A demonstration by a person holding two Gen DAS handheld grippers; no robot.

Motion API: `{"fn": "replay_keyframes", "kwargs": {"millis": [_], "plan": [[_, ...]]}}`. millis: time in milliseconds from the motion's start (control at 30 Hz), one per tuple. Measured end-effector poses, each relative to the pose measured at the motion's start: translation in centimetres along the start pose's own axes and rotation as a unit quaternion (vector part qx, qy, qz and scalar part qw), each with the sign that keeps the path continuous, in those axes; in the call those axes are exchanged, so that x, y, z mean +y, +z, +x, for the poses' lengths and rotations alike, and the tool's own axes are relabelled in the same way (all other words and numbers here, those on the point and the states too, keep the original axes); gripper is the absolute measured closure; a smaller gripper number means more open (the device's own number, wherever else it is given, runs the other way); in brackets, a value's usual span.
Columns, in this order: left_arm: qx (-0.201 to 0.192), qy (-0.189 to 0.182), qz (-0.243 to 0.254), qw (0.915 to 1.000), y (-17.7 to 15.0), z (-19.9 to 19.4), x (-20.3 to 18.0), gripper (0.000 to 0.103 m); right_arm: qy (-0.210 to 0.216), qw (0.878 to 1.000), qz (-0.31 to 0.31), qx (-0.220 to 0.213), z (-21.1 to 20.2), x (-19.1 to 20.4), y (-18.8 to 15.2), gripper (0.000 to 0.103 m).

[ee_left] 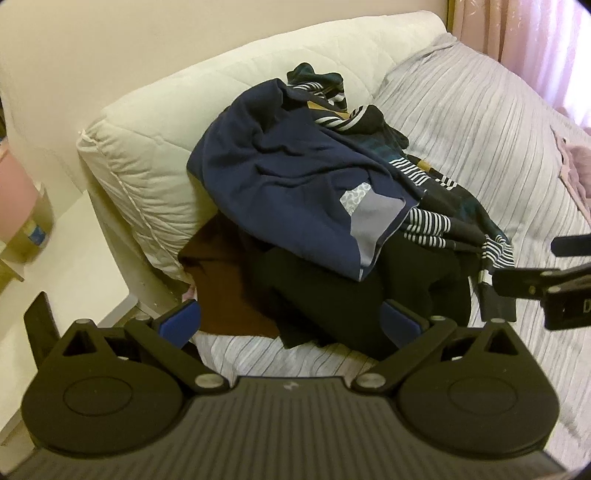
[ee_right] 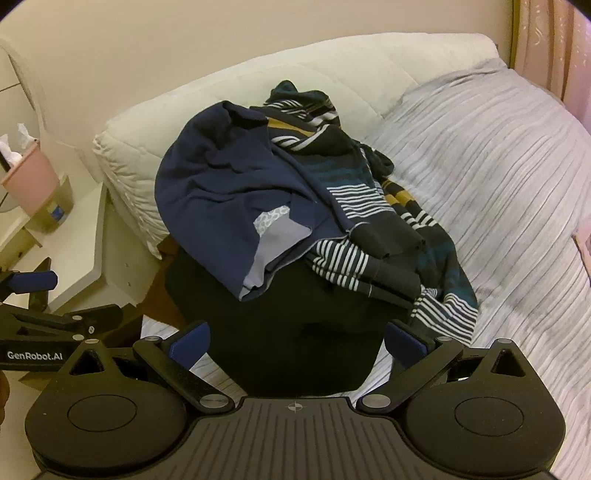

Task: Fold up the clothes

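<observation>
A pile of clothes lies on the bed against the white cushion. On top is a navy garment (ee_left: 280, 173) (ee_right: 225, 184) with a grey lining patch. A dark striped garment (ee_left: 432, 218) (ee_right: 369, 229) with white, teal and mustard bands drapes to its right. Under them sit a black garment (ee_left: 332, 295) (ee_right: 280, 332) and a brown one (ee_left: 225, 288). My left gripper (ee_left: 290, 321) is open just in front of the pile, nothing between its blue pads. My right gripper (ee_right: 297, 343) is open too, close over the black garment's near edge.
The bed has a grey striped cover (ee_left: 480, 122) (ee_right: 498, 166) and a white padded cushion (ee_left: 155, 122) (ee_right: 332, 70) along the wall. A white bedside table (ee_left: 62, 266) (ee_right: 74, 251) stands left, with a pink bin (ee_right: 29, 177). Pink curtains (ee_left: 535, 33) hang at the right.
</observation>
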State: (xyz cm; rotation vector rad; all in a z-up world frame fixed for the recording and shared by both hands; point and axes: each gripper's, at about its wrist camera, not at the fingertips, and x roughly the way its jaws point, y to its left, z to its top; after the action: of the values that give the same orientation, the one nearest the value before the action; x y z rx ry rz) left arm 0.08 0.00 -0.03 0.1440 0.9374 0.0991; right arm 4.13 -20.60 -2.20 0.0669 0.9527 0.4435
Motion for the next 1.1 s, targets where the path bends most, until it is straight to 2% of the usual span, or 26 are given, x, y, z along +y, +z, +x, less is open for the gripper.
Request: {"fn": "replay_keyframes", "kwargs": {"millis": [100,267,467,700,1100], "plan": [[0.003,-0.005,0.004,1.0,0.1,0.4,-0.1,0.001,-0.014,1.0,0.0,0.004,0.1,1.1,0.2,0.0],[0.012,-0.053,-0.002,0.9985,0.3,2.0,3.4,0.001,-0.037,0.999,0.0,0.011,0.3,2.9,0.5,0.0],[0.01,-0.065,0.028,0.9974,0.8,3.2,6.5,0.001,-0.07,0.997,-0.004,0.03,2.1,6.1,2.0,0.0],[0.009,-0.083,0.042,0.9956,1.7,4.4,9.6,0.001,-0.096,0.995,-0.004,0.026,3.1,9.3,3.0,0.0],[0.003,-0.101,0.056,0.9933,2.8,5.9,12.8,0.001,-0.116,0.993,-0.012,0.017,3.5,12.5,4.4,0.0]]}}
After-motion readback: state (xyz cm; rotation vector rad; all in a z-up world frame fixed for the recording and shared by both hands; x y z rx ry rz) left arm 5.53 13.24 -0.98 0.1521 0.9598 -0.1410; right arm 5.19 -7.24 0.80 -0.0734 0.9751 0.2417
